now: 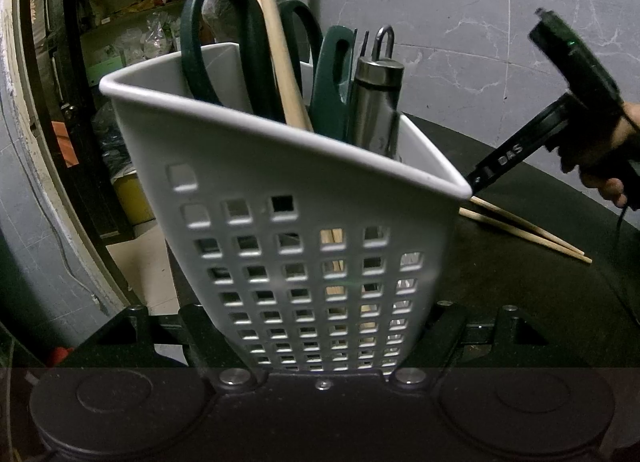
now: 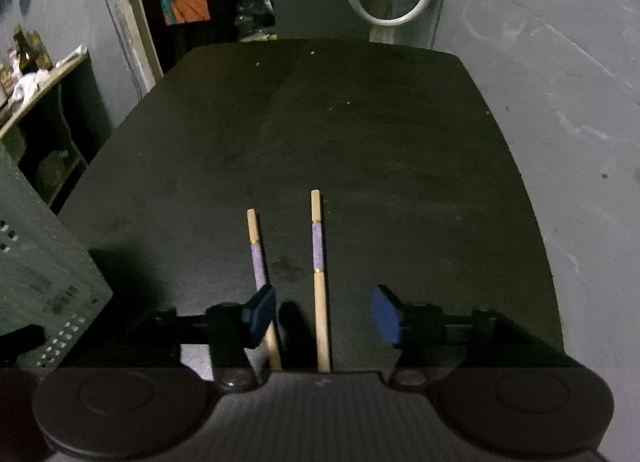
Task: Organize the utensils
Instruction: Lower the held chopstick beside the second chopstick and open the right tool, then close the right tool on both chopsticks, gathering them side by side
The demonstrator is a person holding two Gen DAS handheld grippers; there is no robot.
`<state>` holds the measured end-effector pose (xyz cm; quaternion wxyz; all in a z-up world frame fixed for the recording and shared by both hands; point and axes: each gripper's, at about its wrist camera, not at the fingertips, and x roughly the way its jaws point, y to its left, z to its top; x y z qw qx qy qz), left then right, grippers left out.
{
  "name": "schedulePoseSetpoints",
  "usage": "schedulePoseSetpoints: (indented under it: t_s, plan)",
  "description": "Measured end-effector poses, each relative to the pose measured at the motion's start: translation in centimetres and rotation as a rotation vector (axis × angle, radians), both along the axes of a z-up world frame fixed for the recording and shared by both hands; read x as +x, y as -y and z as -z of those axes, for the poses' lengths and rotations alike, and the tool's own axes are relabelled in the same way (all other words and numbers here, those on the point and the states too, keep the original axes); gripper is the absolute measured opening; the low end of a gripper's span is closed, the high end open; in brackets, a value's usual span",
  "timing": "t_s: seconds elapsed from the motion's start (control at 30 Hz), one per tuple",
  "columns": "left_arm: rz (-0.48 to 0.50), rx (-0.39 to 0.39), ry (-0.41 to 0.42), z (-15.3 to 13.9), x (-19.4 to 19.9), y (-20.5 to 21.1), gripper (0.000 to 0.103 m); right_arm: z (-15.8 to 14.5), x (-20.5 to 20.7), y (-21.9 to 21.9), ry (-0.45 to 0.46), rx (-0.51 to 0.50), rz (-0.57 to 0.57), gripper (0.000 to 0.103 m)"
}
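On the black tabletop (image 2: 320, 134), two chopsticks (image 2: 320, 282) lie side by side, both wood-coloured with a lilac band and thin gold rings near the top. The right gripper (image 2: 326, 316) hovers over them with jaws apart; its blue pads (image 2: 386, 316) touch neither stick. One stick lies between the fingers, the other passes under the left finger. Nothing is held.

The left gripper (image 1: 320, 342) is clamped on the base of the white plastic utensil caddy (image 1: 280, 190), holding it tilted. The caddy is a thin-walled, smooth bin with a rolled rim and a grid of square vent holes. Already inside: dark green scissors (image 1: 224, 50), another pair of plain wooden chopsticks (image 1: 276, 42), a green-handled tool (image 1: 332, 82) and a brushed steel handle with a hanging loop (image 1: 378, 102). In the left wrist view the loose chopsticks sit on the table just behind the caddy's right corner, with the right gripper and a hand (image 1: 616, 182) above them.

Step in hand, as judged: picking up the last two chopsticks. The next move calls for centring both sticks between the pads, then closing. They are thin, round and hard, so likely to roll or scissor apart; gripping near the middle should keep them parallel. Then drop them tip-first into the caddy.
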<state>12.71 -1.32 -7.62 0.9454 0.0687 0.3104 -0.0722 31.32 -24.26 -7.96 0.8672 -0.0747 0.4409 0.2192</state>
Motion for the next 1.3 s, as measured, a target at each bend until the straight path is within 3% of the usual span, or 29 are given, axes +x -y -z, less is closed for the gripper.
schedulePoseSetpoints:
  t_s: [0.2, 0.3, 0.5, 0.77, 1.07, 1.1, 1.17, 1.3]
  plan:
    - [0.001, -0.009, 0.004, 0.1, -0.1, -0.1, 0.077, -0.9, -2.2, 2.3, -0.002, 0.090, 0.024, 0.080]
    - [0.003, -0.013, 0.005, 0.1, -0.2, -0.2, 0.077, -1.0, -3.6, 2.8, 0.012, 0.074, -0.013, 0.086]
    - [0.007, -0.021, 0.003, 0.2, -0.2, -0.6, 0.077, -0.6, -5.5, 1.9, 0.057, -0.055, -0.107, 0.087]
    - [0.007, -0.019, 0.001, 0.1, -0.1, -0.7, 0.077, 0.2, -5.4, 1.7, 0.069, -0.054, -0.119, 0.086]
    - [-0.007, -0.014, -0.002, 0.0, -0.2, -0.2, 0.077, 1.2, -4.6, 0.4, 0.046, -0.075, -0.185, 0.062]
    - [-0.008, -0.014, -0.002, 0.0, -0.2, -0.2, 0.077, 1.3, -4.7, 0.4, 0.041, -0.076, -0.189, 0.053]
    - [-0.009, -0.013, -0.002, -0.1, -0.3, -0.1, 0.077, 1.4, -5.0, 0.6, 0.034, -0.063, -0.192, 0.048]
    - [-0.009, -0.012, -0.002, -0.2, -0.3, -0.1, 0.077, 1.3, -5.8, 1.0, 0.034, -0.057, -0.202, 0.022]
